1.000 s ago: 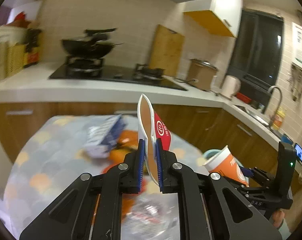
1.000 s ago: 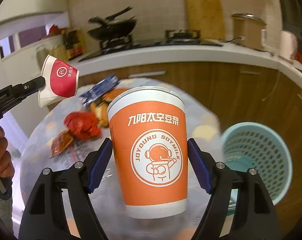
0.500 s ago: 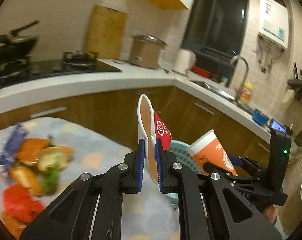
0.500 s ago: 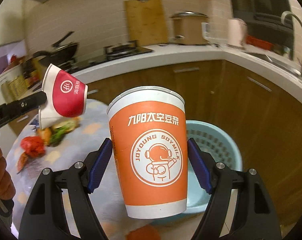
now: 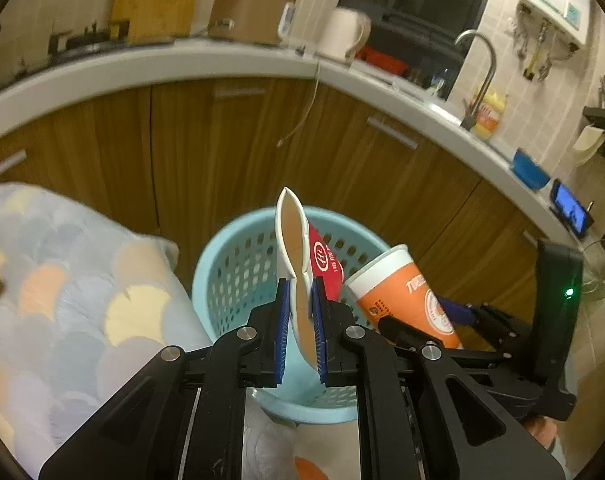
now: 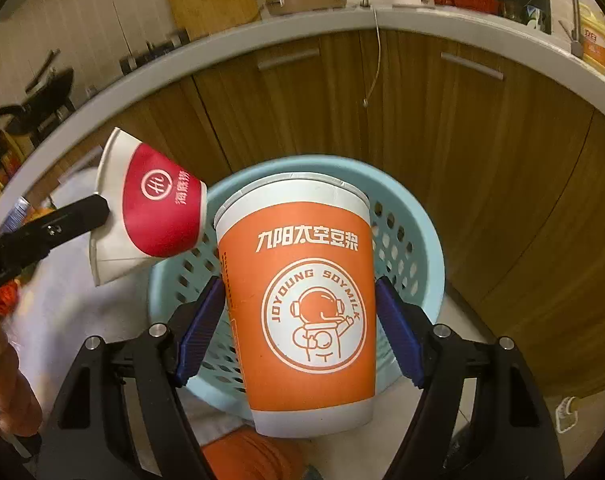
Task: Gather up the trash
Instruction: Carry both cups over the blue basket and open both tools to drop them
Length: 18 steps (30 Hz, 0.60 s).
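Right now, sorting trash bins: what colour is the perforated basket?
Light blue basket, clearest in the right wrist view.

— Dim in here, all warm yellow indoor light, and the window is black.

— The counter bends hard toward the dark round edges. The patterned cloth is smeared with blur, while the orange cup stays sharp.

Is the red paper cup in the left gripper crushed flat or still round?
Crushed flat. The left gripper is shut on the red paper cup, its rim pinched to a narrow slit between the pads, above the blue basket.
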{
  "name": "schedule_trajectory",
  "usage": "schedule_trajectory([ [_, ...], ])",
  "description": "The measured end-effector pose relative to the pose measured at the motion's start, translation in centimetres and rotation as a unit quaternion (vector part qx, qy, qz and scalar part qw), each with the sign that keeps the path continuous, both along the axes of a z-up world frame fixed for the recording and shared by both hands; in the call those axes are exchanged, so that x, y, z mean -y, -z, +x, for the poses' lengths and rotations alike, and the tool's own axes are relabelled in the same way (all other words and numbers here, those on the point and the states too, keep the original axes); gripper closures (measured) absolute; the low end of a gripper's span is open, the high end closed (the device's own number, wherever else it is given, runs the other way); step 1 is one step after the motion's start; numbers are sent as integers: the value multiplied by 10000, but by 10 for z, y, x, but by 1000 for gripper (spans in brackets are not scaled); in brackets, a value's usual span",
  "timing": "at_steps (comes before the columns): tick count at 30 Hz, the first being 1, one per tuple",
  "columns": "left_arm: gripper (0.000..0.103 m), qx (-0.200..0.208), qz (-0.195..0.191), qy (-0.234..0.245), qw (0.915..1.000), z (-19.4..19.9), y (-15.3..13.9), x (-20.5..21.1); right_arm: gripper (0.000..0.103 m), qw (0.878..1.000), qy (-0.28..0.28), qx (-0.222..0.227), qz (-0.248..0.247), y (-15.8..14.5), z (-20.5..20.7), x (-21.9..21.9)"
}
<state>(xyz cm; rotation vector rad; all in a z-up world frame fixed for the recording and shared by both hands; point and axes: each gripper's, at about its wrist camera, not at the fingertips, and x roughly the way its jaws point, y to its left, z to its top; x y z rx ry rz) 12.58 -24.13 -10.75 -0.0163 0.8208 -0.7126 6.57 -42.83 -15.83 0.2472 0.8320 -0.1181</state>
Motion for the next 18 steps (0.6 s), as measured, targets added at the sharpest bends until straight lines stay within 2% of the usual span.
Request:
schedule_trajectory([
  [7, 91, -248, 232, 3, 9994, 7, 24, 10, 29, 9998, -29, -188, -76, 10, 11, -1],
  [10, 81, -336, 308, -51, 9989, 9, 27, 9, 27, 9996, -34, -273, -117, 12, 14, -2],
  [13, 63, -374, 273, -188, 9988, 9, 26, 3, 27, 9994, -40, -329, -138, 11, 12, -5],
  [14, 60, -323, 274, -244, 9988, 8, 24, 0, 27, 9995, -37, -307, -119, 10, 10, -5],
  [18, 60, -225, 171, -332, 9990, 1, 12, -14, 27, 9998, -51, -195, -70, 2, 6, -8],
])
